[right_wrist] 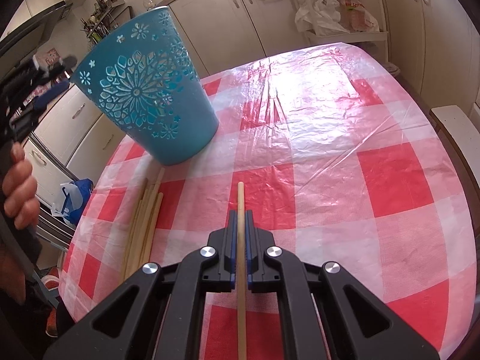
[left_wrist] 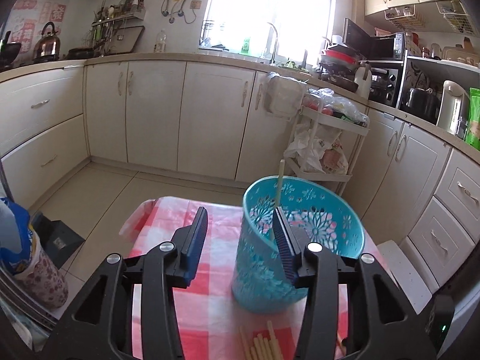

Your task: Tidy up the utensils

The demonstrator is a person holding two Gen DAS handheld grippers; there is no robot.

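A teal cut-out basket (left_wrist: 300,240) (right_wrist: 144,90) stands on the red and white checked tablecloth (right_wrist: 330,180). One pale wooden chopstick (left_wrist: 280,186) leans upright inside it, poking above the rim. My left gripper (left_wrist: 240,213) hovers at the basket's near rim with its jaws apart. Its right finger is close beside that chopstick, and nothing is pressed between the pads. My right gripper (right_wrist: 240,214) is shut on a single chopstick (right_wrist: 240,195), held low over the cloth and pointing forward. Several loose chopsticks (right_wrist: 144,219) (left_wrist: 261,345) lie in a bundle in front of the basket.
A person's hand (right_wrist: 18,186) grips the left tool at the left edge. Beyond the table stand a white trolley with bags (left_wrist: 327,138), kitchen cabinets (left_wrist: 156,114) and a white stool (left_wrist: 402,270). A blue and white bag (left_wrist: 18,240) sits by the table's left side.
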